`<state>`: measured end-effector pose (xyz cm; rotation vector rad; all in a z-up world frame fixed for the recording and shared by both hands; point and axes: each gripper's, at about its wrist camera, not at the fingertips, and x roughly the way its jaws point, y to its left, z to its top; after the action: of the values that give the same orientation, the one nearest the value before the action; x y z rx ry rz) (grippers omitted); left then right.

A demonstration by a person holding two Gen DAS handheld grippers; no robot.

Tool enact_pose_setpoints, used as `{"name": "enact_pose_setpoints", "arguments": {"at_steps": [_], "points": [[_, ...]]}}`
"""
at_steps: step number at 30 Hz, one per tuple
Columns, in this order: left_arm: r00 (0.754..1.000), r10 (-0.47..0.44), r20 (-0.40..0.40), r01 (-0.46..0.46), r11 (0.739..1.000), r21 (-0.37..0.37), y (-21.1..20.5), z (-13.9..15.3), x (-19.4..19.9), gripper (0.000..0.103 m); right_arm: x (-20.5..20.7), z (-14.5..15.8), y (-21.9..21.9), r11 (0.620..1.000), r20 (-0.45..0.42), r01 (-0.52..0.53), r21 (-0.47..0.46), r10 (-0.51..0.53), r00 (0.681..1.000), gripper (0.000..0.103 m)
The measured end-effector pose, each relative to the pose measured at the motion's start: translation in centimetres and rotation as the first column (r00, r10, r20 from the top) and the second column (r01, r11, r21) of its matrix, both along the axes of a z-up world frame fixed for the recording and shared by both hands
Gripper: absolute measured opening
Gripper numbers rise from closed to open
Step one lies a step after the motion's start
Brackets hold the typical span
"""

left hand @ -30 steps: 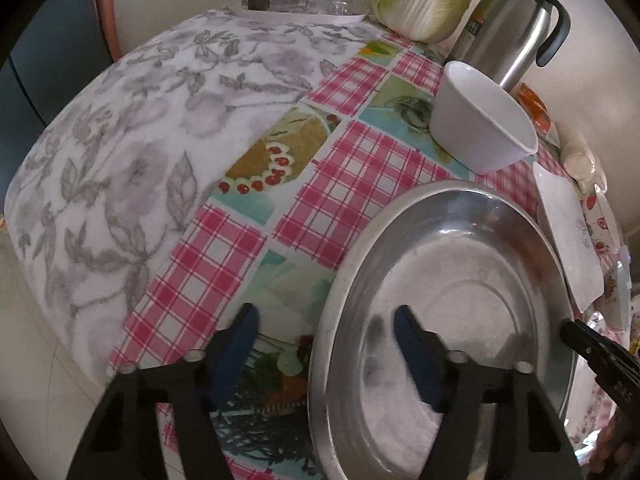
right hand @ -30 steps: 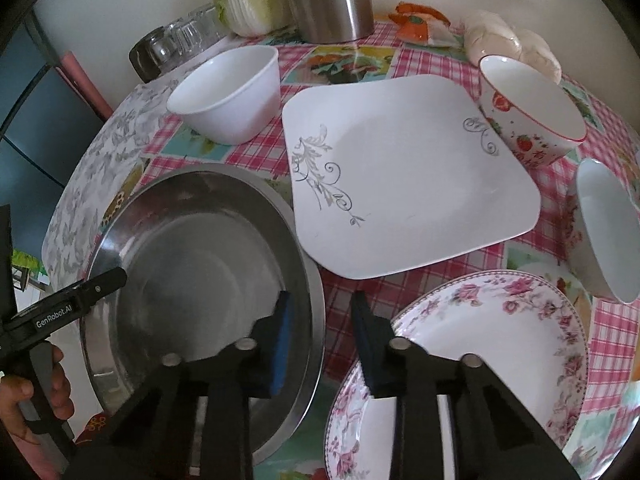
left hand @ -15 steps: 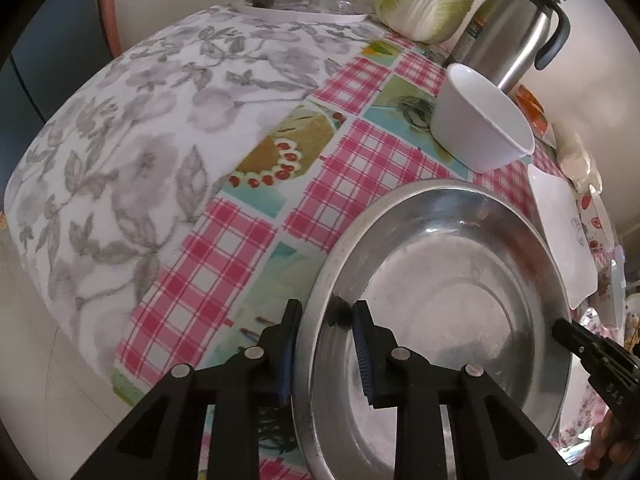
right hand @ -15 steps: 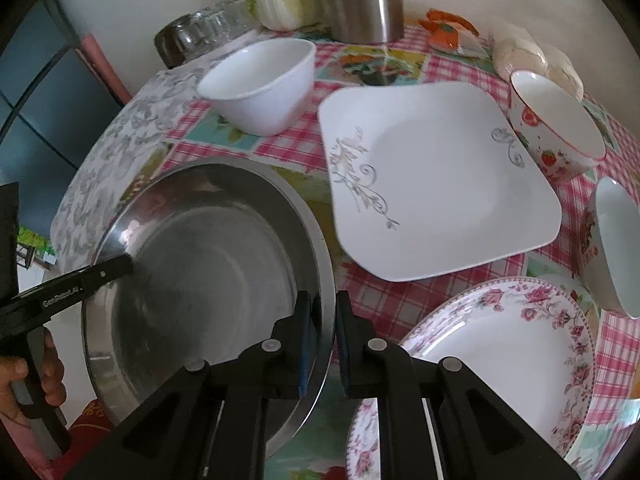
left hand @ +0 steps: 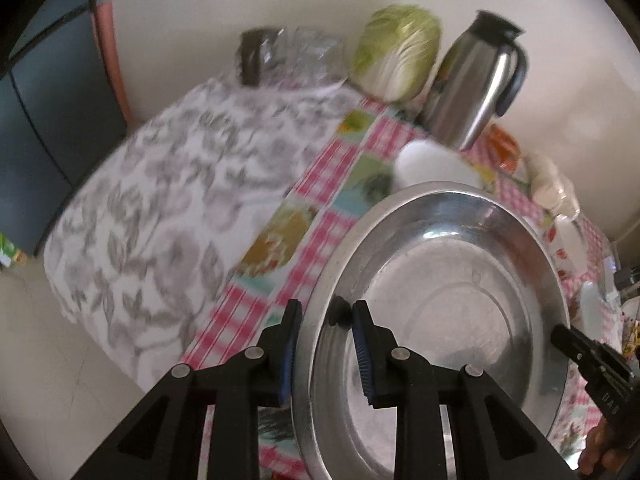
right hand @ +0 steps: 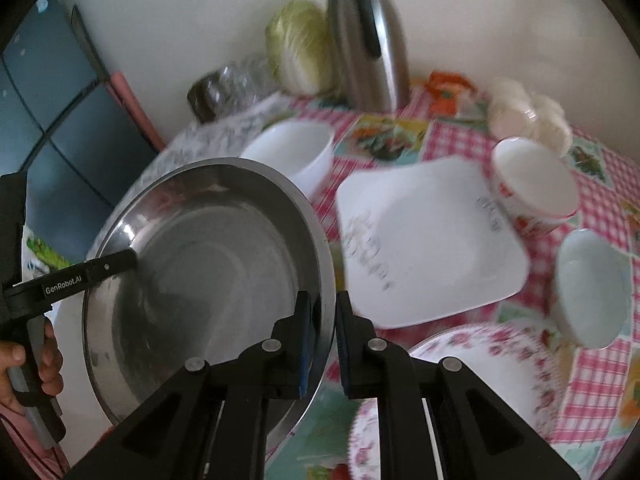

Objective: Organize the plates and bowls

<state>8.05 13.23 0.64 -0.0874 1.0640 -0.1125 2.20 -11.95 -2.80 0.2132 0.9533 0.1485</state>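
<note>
Both grippers have closed and lifted since a second ago: my left gripper (left hand: 326,340) and right gripper (right hand: 322,332) pinch opposite rims of the basin (right hand: 208,264), centre-left in the right view. Square plate (right hand: 428,240) and bowls (right hand: 298,148) lie beyond, upper right.

Soft daylight, heavy motion blur
Beyond the sharp fingers (left hand: 362,344) everything smears; steel basin (right hand: 192,280) shows dull glare; fisheye corners curve into black.

"GenRobot.AI" is printed on the left tongs (right hand: 134,259).
</note>
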Motion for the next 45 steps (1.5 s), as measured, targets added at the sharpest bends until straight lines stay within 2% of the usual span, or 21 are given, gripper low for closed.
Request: {"name": "enact_pose_setpoints", "arguments": {"at_steps": [5,10,15,21,27,33,40,45], "points": [[0.998,-0.060,0.032,0.060,0.998,-0.004,-4.9,3.0,1.2,0.028,-1.2,2.5,-4.0,0.994,0.066,0.106,0.032,-0.108,0.992,0.012],[0.993,-0.113,0.044,0.114,0.993,-0.017,-9.7,4.7,2.1,0.028,-2.9,4.3,-8.5,0.976,0.128,0.200,0.091,-0.210,0.969,0.012],[0.989,-0.148,0.017,0.148,0.988,-0.044,-13.8,4.3,3.1,0.028,-4.2,4.9,-12.2,0.953,0.154,0.275,0.124,-0.292,0.944,0.012],[0.985,-0.168,-0.024,0.166,0.984,-0.063,-17.2,2.9,4.5,0.029,-4.7,4.1,-15.3,0.930,0.134,0.336,0.150,-0.356,0.925,0.012],[0.983,-0.162,-0.081,0.154,0.983,-0.102,-17.9,0.9,6.0,0.029,-4.2,3.0,-16.8,0.921,0.108,0.350,0.170,-0.370,0.923,0.012],[0.982,-0.138,-0.128,0.122,0.985,-0.120,-17.3,-1.3,7.5,0.029,-2.6,1.4,-16.3,0.930,0.062,0.341,0.140,-0.352,0.934,0.012],[0.978,-0.100,-0.184,0.082,0.991,-0.104,-16.3,-3.9,8.7,0.030,-0.9,-0.7,-15.1,0.940,0.002,0.326,0.105,-0.328,0.945,0.012],[0.977,-0.082,-0.197,0.064,0.993,-0.097,-15.7,-4.7,9.2,0.030,0.1,-1.8,-14.7,0.943,-0.030,0.316,0.103,-0.314,0.949,0.012]]}}
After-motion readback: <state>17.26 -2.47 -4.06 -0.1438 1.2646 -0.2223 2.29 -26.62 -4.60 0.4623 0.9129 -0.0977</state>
